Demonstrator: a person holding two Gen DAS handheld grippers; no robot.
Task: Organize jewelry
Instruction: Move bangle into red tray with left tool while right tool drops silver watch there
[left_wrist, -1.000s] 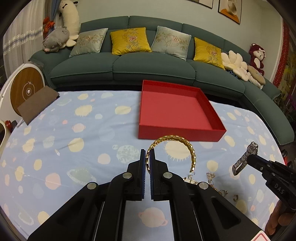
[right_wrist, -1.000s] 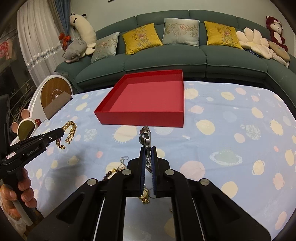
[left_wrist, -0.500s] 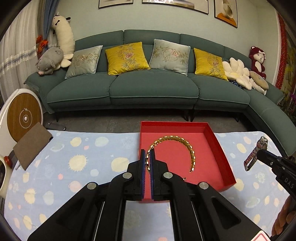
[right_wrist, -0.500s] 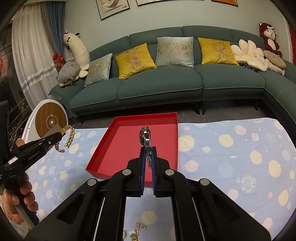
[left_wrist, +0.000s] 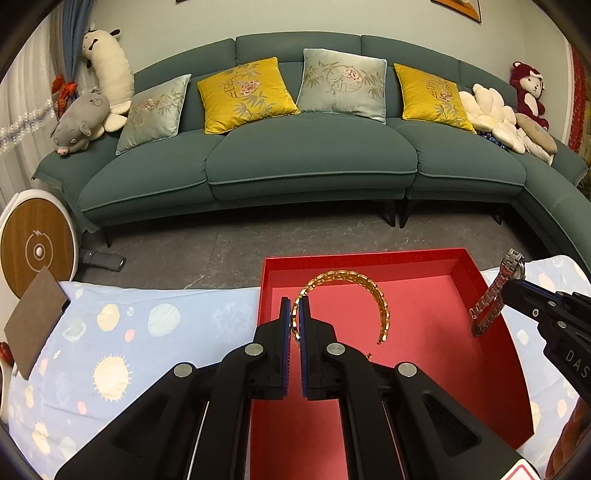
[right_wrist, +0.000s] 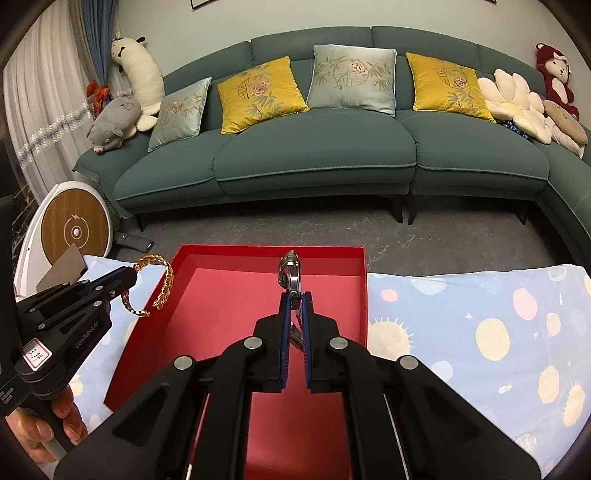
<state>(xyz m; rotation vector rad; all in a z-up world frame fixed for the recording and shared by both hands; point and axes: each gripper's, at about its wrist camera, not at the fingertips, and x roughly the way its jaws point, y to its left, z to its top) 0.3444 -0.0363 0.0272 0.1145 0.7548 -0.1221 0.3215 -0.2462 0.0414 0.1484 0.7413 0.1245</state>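
Nearest, the left gripper (left_wrist: 294, 317) has its two fingers pressed together on one end of a gold link bracelet (left_wrist: 347, 291), which arches up and over to the right and hangs above the floor of the red tray (left_wrist: 424, 369) without touching it, as far as the left wrist view shows. Seen from the right wrist camera, that same gripper (right_wrist: 130, 277) reaches in from the left, and the bracelet (right_wrist: 162, 280) curls over the tray's left wall (right_wrist: 147, 332). The right gripper (right_wrist: 294, 306) likewise pinches a silver metal watch band (right_wrist: 290, 271) between its blue-lined fingers, the band standing upright above the fingertips and a short length trailing down between the jaws; it is held over the middle of the tray. In the left wrist view the band (left_wrist: 496, 295) hangs near the tray's right wall, gripped at the tip of the right gripper (left_wrist: 511, 290). The tray rests on a pale blue tablecloth (right_wrist: 480, 332) printed with suns and planets, close to the table's far edge. Beyond the table lies grey floor, then a long green sofa (left_wrist: 314, 162) with yellow and pale blue cushions (left_wrist: 247, 94) and plush toys (left_wrist: 81, 123) at both ends. A round wooden-faced device (right_wrist: 75, 230) stands to the left.
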